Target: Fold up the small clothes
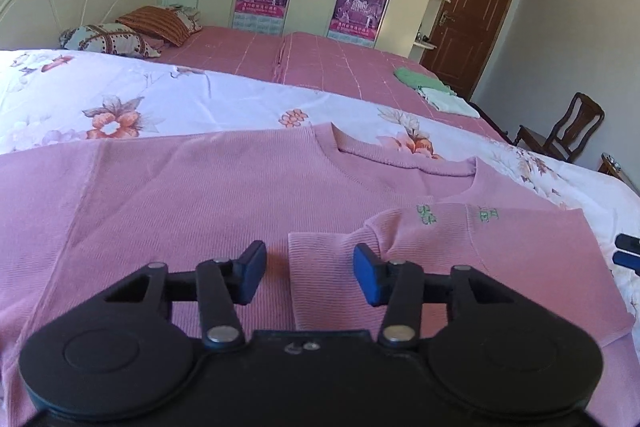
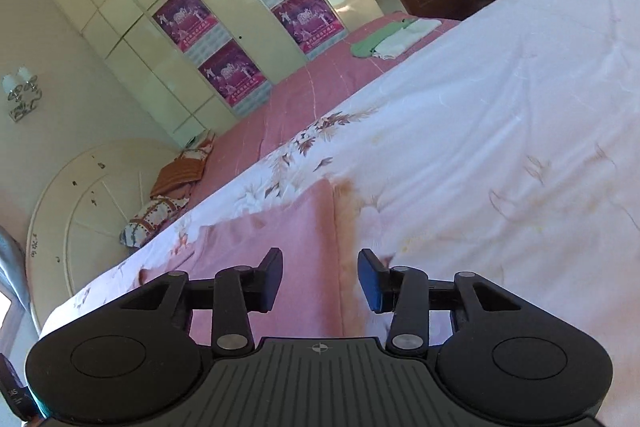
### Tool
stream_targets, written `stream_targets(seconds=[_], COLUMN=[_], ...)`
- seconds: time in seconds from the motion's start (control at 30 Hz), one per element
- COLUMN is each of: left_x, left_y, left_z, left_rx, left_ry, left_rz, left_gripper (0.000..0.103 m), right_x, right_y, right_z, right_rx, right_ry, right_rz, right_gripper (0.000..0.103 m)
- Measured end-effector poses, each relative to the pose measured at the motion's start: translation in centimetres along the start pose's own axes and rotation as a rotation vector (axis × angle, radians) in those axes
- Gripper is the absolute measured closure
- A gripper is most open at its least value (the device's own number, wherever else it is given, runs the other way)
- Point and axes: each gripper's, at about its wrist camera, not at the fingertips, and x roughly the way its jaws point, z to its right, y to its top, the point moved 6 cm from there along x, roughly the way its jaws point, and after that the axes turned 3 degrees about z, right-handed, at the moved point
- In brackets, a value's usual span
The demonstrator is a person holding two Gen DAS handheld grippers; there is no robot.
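Note:
A pink knit sweater (image 1: 200, 195) lies spread flat on the floral bed cover (image 1: 120, 99), neckline toward the far side. One sleeve is folded across the body, and its ribbed cuff (image 1: 316, 267) lies below the gap of my left gripper (image 1: 310, 273). That gripper is open, its pads clear of the cloth. In the right wrist view, the right gripper (image 2: 320, 277) is open too, tilted over the sweater's right edge (image 2: 304, 227) where it meets the white cover (image 2: 500, 147). Nothing is held between its pads. The other gripper's dark tips (image 1: 628, 249) show at the right edge.
Folded green and white clothes (image 1: 432, 87) lie on the pink checked sheet (image 1: 320, 59) at the far side. Pillows (image 1: 132, 31) rest by the headboard. A wardrobe with posters, a brown door (image 1: 476, 7) and a wooden chair (image 1: 568, 127) stand beyond the bed.

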Motion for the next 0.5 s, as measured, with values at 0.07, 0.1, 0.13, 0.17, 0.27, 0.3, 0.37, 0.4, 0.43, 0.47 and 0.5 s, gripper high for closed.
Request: stream_targets(seconds=[0.07,0.1,0.13,0.17,0.27,0.3,0.37,0.4,0.43,0.47,0.5], left_x=[0.7,0.8,0.8,0.5,-0.4,0.0,0.4,0.4,0.0,-0.9,-2.1], left_y=[0.0,0.0,0.1,0.3,0.2,-0.2,-0.9,-0.8,-0.4,0.0,0.5], left_z=[0.5,0.7,0.9,1.0,1.1,1.0,0.6,0.6,0.5,0.3,0.4], left_rx=[0.023,0.028,0.019,0.026,0.063,0.067,0.053,0.055,0.051,0.048,0.061], left_ry=[-0.005,-0.02,-0.026,-0.008,0.046,0.064,0.065,0.07,0.094,0.136,0.157], left_rz=[-0.01,-0.014,-0.007,0.016,0.076,0.061,0.051,0.052,0.055,0.085,0.133], left_gripper=[0.073,0.096,0.096,0.096,0.096,0.096,0.095,0.09,0.079,0.077,0.075], right_x=[3.0,4.2,5.2,6.0,7.4,7.7,7.8,7.8,7.6,7.4,6.9], right_y=[0.9,1.0,1.1,1.2,1.0,0.9,0.5,0.4,0.4,0.3,0.3], right_z=[0.5,0.7,0.8,0.8,0.2,0.2,0.0,-0.1,0.0,-0.2,-0.7], right_rx=[0.004,0.011,0.008,-0.008,-0.12,-0.158,-0.211,-0.232,-0.243,-0.257,-0.286], right_ry=[0.0,0.003,-0.004,-0.003,-0.029,-0.041,-0.052,-0.064,-0.079,-0.094,-0.111], right_rz=[-0.039,-0.059,-0.07,-0.08,-0.11,-0.11,-0.099,-0.093,-0.09,-0.09,-0.082], right_gripper=[0.064,0.064,0.064,0.064,0.101,0.101,0.101,0.101,0.101,0.101,0.1])
